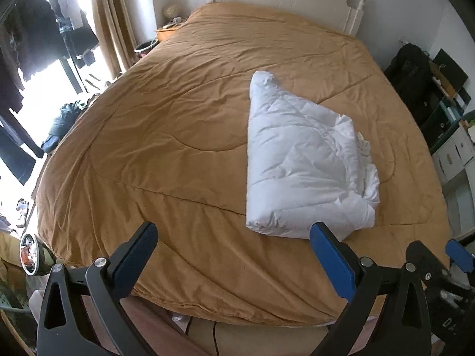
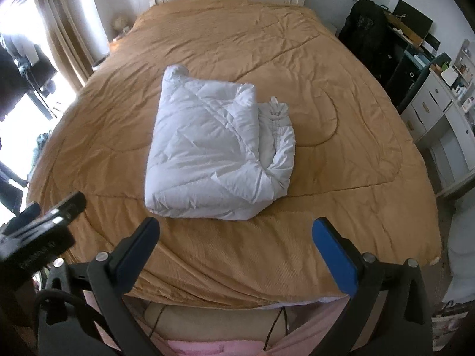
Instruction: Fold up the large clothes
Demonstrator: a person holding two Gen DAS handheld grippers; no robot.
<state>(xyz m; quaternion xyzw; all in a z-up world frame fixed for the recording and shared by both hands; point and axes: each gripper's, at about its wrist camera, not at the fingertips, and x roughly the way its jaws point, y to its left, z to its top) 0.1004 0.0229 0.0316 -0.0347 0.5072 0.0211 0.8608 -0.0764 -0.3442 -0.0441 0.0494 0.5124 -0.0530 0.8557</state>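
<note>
The white padded garment [image 2: 216, 148] lay folded into a compact bundle on the tan bedspread [image 2: 341, 59], near the foot of the bed and somewhat right of centre in the left wrist view. Folding appeared essentially complete; only a loose ruffled edge on the bundle's right side might want tidying. The left tongs [image 1: 234, 243] were spread wide, empty, angled down over the foot edge. The right tongs [image 2: 236, 237] were likewise spread wide, empty, clear of the garment.
</note>
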